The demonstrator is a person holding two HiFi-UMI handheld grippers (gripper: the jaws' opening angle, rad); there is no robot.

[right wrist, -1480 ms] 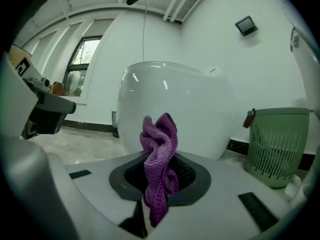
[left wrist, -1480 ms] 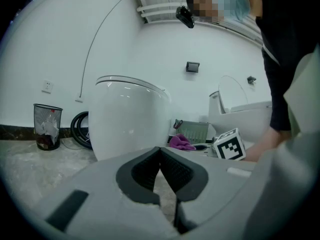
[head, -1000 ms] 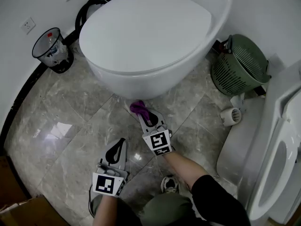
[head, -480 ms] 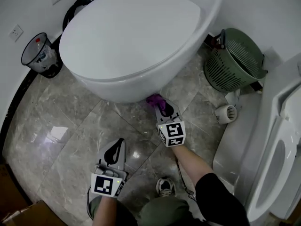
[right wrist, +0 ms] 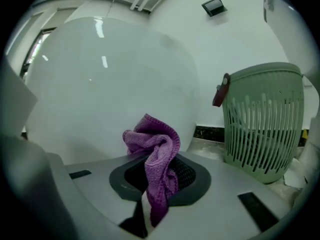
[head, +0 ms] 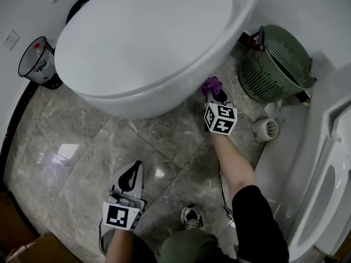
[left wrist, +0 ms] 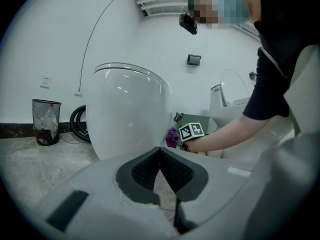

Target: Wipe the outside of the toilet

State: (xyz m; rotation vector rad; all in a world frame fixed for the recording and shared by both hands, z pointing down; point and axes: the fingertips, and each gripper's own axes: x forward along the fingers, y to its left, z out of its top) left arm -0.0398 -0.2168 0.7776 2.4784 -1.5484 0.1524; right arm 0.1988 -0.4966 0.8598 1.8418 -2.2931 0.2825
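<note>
A white toilet (head: 148, 43) with its lid down fills the top of the head view. My right gripper (head: 216, 96) is shut on a purple cloth (head: 210, 84) and holds it against the toilet's lower outer wall, on its right side near the floor. In the right gripper view the purple cloth (right wrist: 155, 154) bunches out of the jaws in front of the toilet (right wrist: 110, 89) wall. My left gripper (head: 131, 181) hangs low over the floor in front of the toilet, shut with nothing in it. The left gripper view looks at the toilet (left wrist: 130, 114) and the right gripper's marker cube (left wrist: 193, 130).
A green slatted basket (head: 277, 64) stands close to the right of the cloth. A small white fan-like object (head: 266, 129) and a second white fixture (head: 323, 169) lie further right. A black mesh bin (head: 35, 62) stands at the left wall. The floor is grey marble tile (head: 71, 147).
My right gripper has carried the purple cloth from the toilet's front base around to its right side, toward the green basket. The left gripper has stayed where it was.
</note>
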